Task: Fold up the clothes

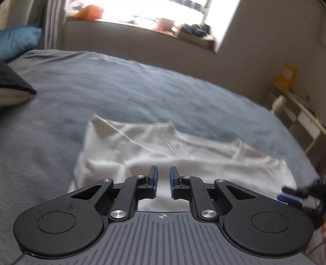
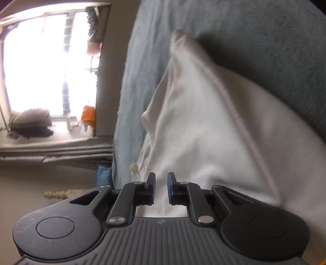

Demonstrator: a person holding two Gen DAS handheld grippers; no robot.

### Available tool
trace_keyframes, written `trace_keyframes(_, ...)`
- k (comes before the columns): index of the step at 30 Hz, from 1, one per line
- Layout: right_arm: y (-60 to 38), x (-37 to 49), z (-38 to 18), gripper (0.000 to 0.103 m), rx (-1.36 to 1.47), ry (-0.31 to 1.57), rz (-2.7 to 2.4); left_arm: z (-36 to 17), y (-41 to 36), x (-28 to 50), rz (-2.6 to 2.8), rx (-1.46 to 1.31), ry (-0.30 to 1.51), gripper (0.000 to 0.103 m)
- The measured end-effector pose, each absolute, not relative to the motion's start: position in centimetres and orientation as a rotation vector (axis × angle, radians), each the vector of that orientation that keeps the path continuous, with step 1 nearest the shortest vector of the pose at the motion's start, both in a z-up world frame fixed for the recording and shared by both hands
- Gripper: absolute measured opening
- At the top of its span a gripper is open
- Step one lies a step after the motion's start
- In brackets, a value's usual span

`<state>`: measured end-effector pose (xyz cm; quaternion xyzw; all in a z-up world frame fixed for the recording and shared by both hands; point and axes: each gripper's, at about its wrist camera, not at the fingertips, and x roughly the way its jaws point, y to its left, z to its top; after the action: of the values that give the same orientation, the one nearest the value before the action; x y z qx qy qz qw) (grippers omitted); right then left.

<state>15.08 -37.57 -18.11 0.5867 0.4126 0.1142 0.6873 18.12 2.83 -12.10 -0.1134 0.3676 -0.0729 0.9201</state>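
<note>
Left tool [image 1: 163, 179]: nearest the lens, fingers a narrow gap apart over the white cloth; whether they pinch it cannot be told
Right tool [image 2: 161, 184]: rolled on its side, same narrow gap, cloth running between the fingers; grip unclear
Cloth [image 1: 163, 146]: white garment, rumpled, lying on the bed, one corner lifted in a peak [image 2: 179, 38]
Bed [image 1: 122, 85]: grey-blue cover
Pillow [image 1: 16, 40]: blue, at the bed's far left
Window [image 1: 152, 10]: bright, cluttered sill
</note>
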Motion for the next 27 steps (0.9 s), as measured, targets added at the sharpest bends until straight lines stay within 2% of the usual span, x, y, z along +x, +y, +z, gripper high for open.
trace_keyframes(4, -37.2, 14.7, -16.5, 0.012, 1.158, 0.925, 0.196, -13.6, 3.3, 18.4, -0.033, -0.229, 0.812, 0.014)
trace_keyframes(10, -38.1, 12.3, -11.7, 0.016, 0.898, 0.801, 0.081, -9.4, 2.2, 16.2, -0.011, -0.15, 0.76, 0.015)
trace_keyframes(16, -37.8, 7.6, -10.3, 0.02, 1.028, 0.791, 0.147, -6.1, -0.5, 12.3, -0.144, -0.036, 0.757, 0.027)
trace_keyframes(22, -35.6, 4.6, -11.3, 0.028, 1.193, 0.807, 0.218, -5.5, -0.9, 9.0, -0.215, -0.021, 0.85, 0.03)
trace_keyframes(27, -34.1, 2.6, -10.8, 0.034, 1.22, 0.824, 0.26, -5.0, 0.3, 6.5, -0.227, -0.039, 0.896, 0.03)
